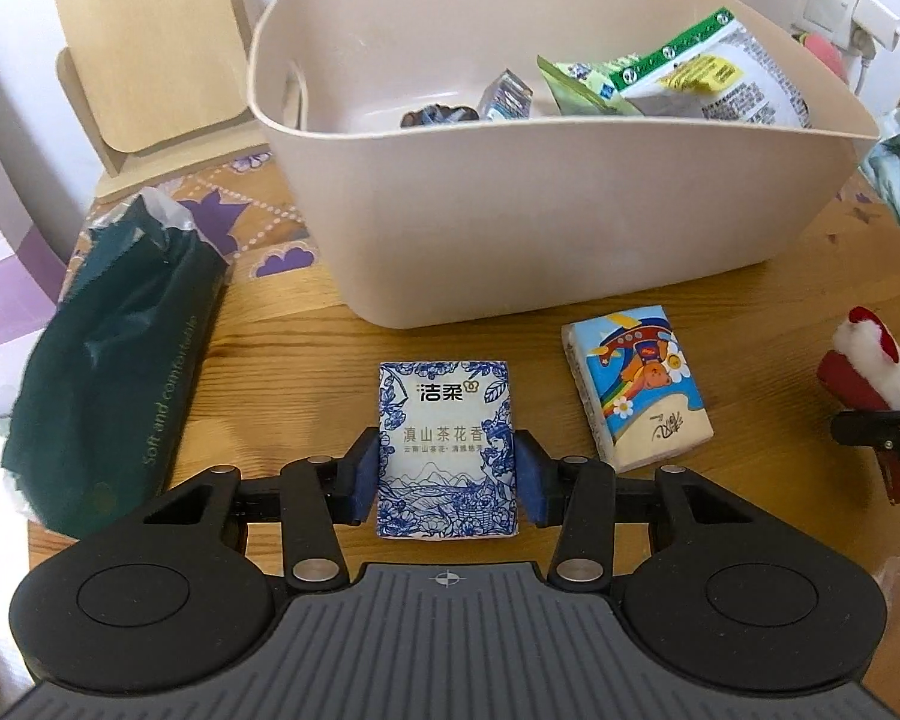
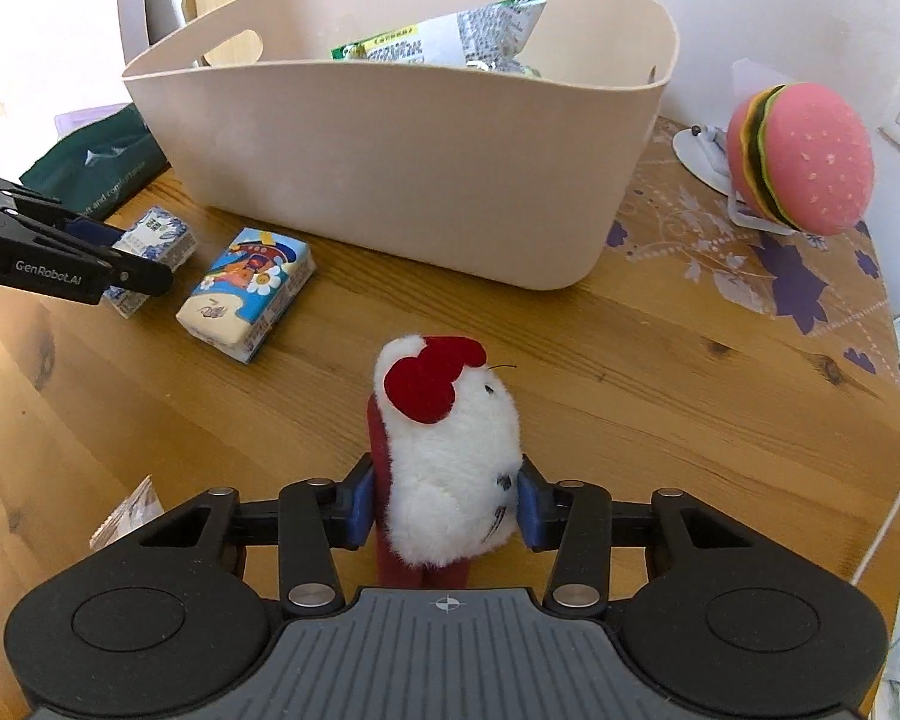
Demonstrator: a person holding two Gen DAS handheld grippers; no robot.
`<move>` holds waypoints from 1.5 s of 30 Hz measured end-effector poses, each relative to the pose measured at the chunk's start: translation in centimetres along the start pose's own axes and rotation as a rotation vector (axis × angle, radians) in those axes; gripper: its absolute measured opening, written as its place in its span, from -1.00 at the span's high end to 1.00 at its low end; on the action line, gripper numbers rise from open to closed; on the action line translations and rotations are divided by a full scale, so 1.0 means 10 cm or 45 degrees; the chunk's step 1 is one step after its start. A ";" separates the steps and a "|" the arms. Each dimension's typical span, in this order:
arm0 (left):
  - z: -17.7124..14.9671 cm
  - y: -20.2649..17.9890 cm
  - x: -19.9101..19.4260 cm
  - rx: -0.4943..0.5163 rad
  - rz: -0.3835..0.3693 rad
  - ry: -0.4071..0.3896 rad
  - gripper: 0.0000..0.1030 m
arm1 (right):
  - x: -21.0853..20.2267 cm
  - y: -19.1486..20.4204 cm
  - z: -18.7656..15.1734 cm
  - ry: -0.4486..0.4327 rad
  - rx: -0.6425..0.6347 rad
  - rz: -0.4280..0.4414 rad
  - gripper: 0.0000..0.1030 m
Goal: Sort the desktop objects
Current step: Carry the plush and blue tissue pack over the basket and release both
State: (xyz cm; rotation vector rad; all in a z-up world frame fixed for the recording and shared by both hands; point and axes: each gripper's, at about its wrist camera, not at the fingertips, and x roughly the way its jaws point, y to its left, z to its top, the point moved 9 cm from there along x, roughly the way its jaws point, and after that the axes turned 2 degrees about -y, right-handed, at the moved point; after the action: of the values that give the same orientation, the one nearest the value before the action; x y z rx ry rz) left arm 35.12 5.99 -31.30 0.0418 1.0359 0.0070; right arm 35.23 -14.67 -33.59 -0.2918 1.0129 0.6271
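Two grippers, each clamped on something in front of the beige tub.

The blue-and-white tissue pack (image 1: 447,450) lies flat on the wooden table (image 1: 750,324), pinched at its sides by the left gripper (image 1: 447,477). The right gripper (image 2: 441,504) squeezes a white plush toy (image 2: 450,456) with a red bow. A cartoon-printed tissue pack (image 1: 636,387) lies between them. Behind stands the tub (image 1: 540,216) holding snack bags (image 1: 708,75); a green tissue bag (image 1: 114,360) lies left, a plush burger (image 2: 801,159) right.
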 end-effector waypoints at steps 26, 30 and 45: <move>0.58 0.46 -1.17 -0.151 0.121 -0.346 0.10 | -1.30 -0.15 0.81 -0.377 -0.093 -0.065 0.18; 0.78 0.48 -1.29 -0.164 0.135 -0.401 0.10 | -1.44 -0.21 1.04 -0.445 -0.101 -0.092 0.18; 1.51 0.23 -1.27 -0.101 0.118 -0.505 0.10 | -1.32 -0.20 1.73 -0.518 -0.068 -0.059 0.18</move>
State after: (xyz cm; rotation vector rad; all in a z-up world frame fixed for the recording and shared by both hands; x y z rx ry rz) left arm 41.61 7.49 -12.59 0.0174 0.6354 0.1195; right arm 43.55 -12.23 -13.56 -0.2219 0.5982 0.6409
